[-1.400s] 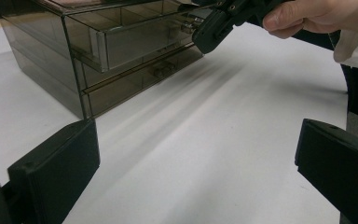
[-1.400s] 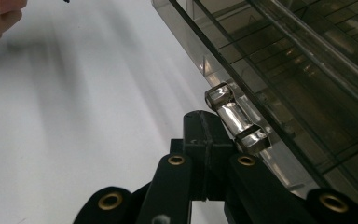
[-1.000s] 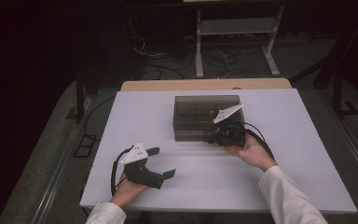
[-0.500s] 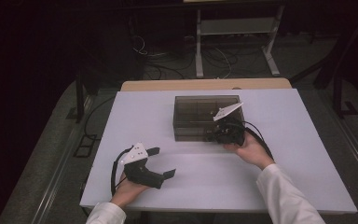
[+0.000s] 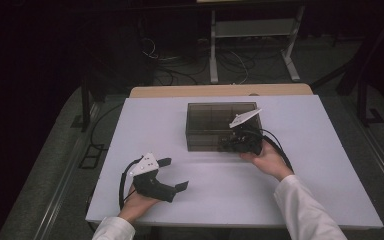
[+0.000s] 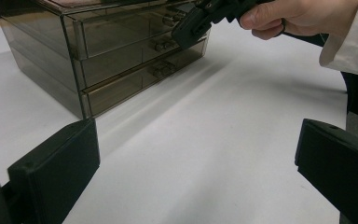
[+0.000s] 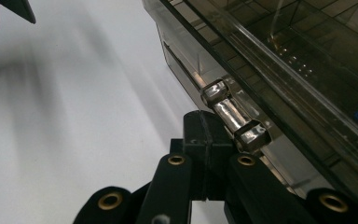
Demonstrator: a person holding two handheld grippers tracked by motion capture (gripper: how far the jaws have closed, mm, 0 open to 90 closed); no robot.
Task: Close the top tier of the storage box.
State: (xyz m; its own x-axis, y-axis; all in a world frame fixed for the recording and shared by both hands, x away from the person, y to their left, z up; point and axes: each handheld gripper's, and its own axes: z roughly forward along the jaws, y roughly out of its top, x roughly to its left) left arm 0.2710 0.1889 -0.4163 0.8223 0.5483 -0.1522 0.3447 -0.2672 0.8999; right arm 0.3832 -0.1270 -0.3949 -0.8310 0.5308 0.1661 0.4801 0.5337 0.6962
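Right gripper view has the right gripper [image 7: 204, 140] with jaws together, tips touching the top drawer's handle [image 7: 233, 115] on the box [image 5: 222, 126] near the table's [image 5: 330, 200] far edge. Left gripper [image 5: 172, 174] rests apart near the front-left corner. Next, probably hook the handle and pull.

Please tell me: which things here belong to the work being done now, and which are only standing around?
Part of the work:
- smoky drawer box
- its clear drawer handle
- right gripper, shut, tips at that handle
- left gripper, open, resting on the table

Only around:
- metal stand
- floor cables
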